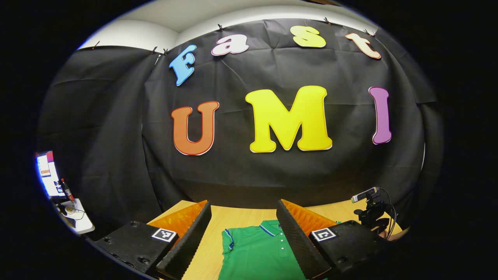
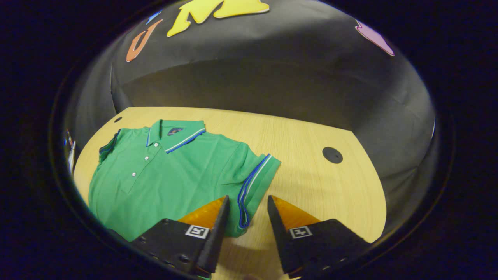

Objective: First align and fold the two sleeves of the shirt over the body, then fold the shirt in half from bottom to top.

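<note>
**Green polo flat on the table, both claws spread**

From my right gripper (image 2: 244,206) view I see the shirt (image 2: 167,175) lying face up on the pale wood-grain table (image 2: 311,182), collar toward the booth wall. It is a green knit polo with a soft, lightly creased weave, a short button placket and a ribbed collar (image 2: 175,136) edged in white and blue stripes. The near sleeve (image 2: 255,182) sticks out to the side, its striped cuff running down between my two fingers; the jaws stand wide apart and hold nothing, the cuff edge lying in the gap below them. The far sleeve (image 2: 107,146) looks bunched at the shirt's other shoulder. A flat round dark disc (image 2: 332,154) is set into the tabletop well apart from the cloth.

In the left gripper (image 1: 244,212) view my wedge-shaped fingers, ribbed on their inner faces, are likewise spread wide and empty, raised above the table with the collar and placket showing between them. A small camera on a clamp (image 1: 369,210) stands at the table's right edge
</note>
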Action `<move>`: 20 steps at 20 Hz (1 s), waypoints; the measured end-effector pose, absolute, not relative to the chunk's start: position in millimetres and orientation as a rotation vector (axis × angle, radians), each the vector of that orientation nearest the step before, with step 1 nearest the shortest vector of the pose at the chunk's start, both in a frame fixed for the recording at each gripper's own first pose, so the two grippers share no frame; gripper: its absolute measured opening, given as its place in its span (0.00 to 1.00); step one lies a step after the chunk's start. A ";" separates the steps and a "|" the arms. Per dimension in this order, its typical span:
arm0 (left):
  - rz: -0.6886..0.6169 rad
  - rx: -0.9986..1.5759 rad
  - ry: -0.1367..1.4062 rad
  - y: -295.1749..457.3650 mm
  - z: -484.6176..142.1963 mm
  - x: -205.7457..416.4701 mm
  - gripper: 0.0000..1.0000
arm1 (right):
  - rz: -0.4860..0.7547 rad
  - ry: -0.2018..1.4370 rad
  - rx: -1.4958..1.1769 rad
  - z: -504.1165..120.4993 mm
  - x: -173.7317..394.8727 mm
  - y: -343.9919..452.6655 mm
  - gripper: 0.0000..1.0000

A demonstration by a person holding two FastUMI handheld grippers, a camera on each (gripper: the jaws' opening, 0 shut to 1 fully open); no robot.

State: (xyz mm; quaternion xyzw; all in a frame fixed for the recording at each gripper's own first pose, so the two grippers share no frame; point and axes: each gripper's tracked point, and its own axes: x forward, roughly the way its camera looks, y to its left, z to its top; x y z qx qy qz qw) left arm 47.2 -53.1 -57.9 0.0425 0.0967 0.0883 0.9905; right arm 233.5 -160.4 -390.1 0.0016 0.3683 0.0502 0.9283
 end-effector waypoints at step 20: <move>0.157 0.043 0.220 -45.0 -67.7 39.7 1.00 | 0.133 0.650 0.130 -300.3 242.0 -107.9 0.00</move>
